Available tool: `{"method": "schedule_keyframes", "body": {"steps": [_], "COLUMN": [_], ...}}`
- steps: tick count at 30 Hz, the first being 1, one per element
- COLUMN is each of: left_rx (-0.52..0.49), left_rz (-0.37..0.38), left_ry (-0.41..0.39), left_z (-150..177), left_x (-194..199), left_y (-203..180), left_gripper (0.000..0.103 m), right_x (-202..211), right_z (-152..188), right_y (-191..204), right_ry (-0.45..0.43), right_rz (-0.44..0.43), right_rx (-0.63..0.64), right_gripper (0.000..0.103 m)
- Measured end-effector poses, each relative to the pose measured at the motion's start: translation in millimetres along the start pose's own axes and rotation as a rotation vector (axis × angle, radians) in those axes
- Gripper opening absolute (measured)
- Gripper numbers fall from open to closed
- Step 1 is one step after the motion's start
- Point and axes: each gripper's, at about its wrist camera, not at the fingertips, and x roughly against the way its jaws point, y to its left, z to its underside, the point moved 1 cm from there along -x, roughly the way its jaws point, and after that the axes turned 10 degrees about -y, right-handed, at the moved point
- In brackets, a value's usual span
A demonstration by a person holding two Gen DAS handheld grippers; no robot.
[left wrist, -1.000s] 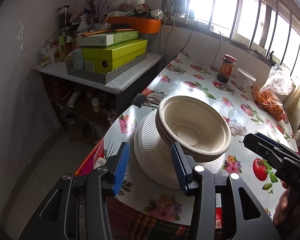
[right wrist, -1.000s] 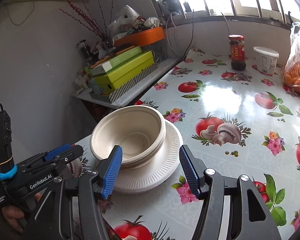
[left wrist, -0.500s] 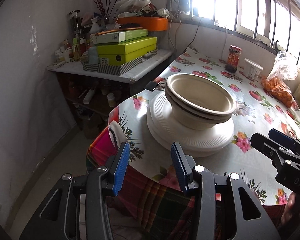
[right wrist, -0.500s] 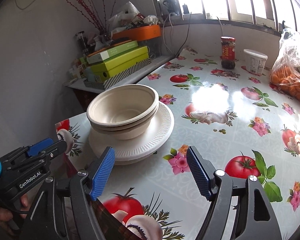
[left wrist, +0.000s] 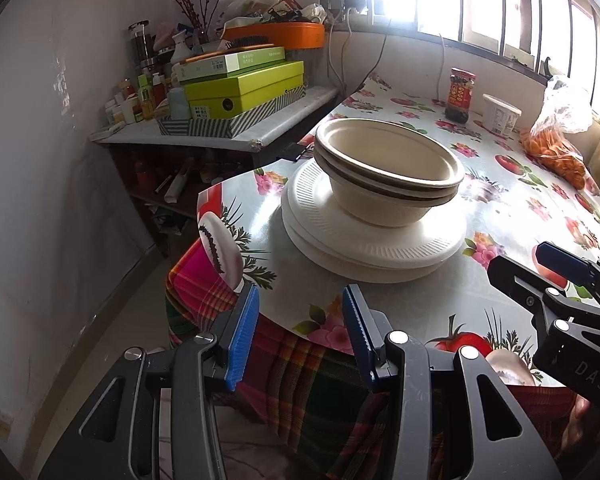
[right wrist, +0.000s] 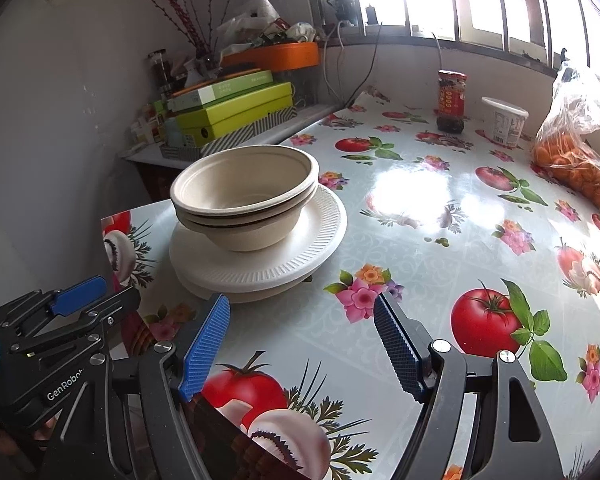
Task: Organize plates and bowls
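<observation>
Right wrist view shows the bowls point(right wrist: 244, 200) nested on the stacked plates point(right wrist: 260, 256) near the worktop point(right wrist: 420, 216) corner, so the sorting looks essentially done. Both the left gripper point(left wrist: 298, 332) and right gripper point(right wrist: 300, 344) hover short of the stack, jaws apart and empty.

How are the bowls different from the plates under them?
The bowls are deep and tan; the plates are flat and white. The bowls have smooth walls; the plates have ribbed rims. The bowls sit on top; the plates lie beneath, reaching out wider. Both are nested in pairs, and neither tool touches them.
</observation>
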Motion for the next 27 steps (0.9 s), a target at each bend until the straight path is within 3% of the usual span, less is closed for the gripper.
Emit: {"method": "schedule_keyframes", "body": {"steps": [27], "left_rx": [0.002], "left_rz": [0.002], "left_ry": [0.004], "left_z": [2.6], "left_x": [-4.2], "left_y": [0.9], "left_gripper": [0.045], "right_x": [-1.6], "right_z": [4.8], "right_y": [0.3], "right_ry": [0.013], "right_rz": [0.015], "right_rx": [-0.006], "right_gripper": [0.077]}}
